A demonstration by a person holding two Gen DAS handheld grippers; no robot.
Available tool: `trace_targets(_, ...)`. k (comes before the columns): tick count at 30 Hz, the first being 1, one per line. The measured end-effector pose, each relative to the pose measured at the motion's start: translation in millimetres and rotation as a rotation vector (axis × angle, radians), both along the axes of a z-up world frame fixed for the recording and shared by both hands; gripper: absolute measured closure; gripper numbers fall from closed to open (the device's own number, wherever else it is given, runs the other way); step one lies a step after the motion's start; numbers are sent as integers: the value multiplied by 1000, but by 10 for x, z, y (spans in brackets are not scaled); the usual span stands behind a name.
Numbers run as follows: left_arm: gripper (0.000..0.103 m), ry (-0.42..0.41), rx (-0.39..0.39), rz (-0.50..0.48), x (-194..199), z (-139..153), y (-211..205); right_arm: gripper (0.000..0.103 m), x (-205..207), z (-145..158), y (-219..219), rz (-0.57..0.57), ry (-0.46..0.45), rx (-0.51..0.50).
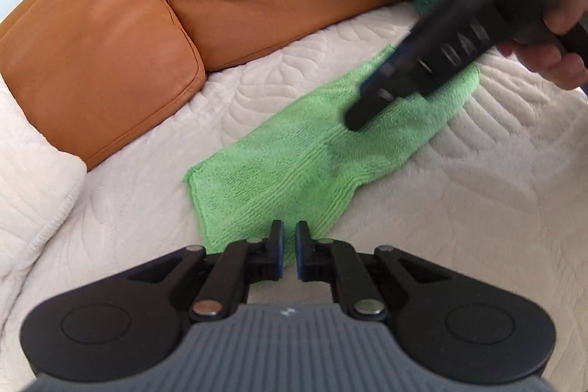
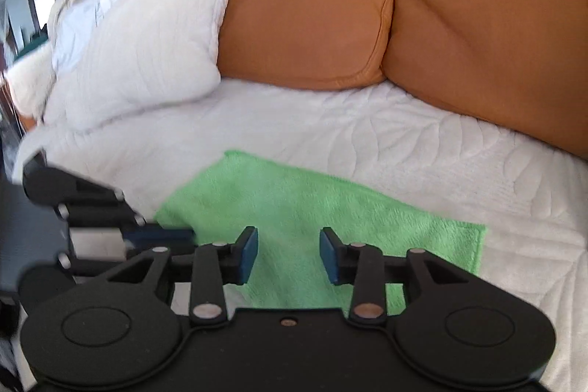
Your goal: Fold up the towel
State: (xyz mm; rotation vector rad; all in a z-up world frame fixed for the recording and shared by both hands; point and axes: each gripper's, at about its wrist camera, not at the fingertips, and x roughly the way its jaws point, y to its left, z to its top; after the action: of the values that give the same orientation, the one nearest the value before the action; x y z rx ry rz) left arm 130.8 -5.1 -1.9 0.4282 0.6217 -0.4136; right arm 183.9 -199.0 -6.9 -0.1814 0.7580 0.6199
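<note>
Green towel flat on white quilt, right tool agape above.

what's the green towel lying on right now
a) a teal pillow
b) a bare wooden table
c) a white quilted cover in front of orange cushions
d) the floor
c: the green towel lies flat on the white quilted cover, with the orange cushions behind it; the right gripper hovers open over the towel.
</note>
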Motion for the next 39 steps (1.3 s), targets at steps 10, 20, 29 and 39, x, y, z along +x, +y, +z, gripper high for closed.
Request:
trace_targets(10,92,31,-104,2,296,117,-178,66,-173,188,151,-25,-208,-28)
trace_targets(20,91,83,-122,54,328,-18,-21,68,439,-120,593,-41,-251,-205)
trace_targets(29,91,38,-259,52,364,114,24,66,-70,47,296,-41,-253,-89)
trace_targets(39,87,-49,-62,53,256,-4,-226,66,-499,-45,-7,-58,-280,-203)
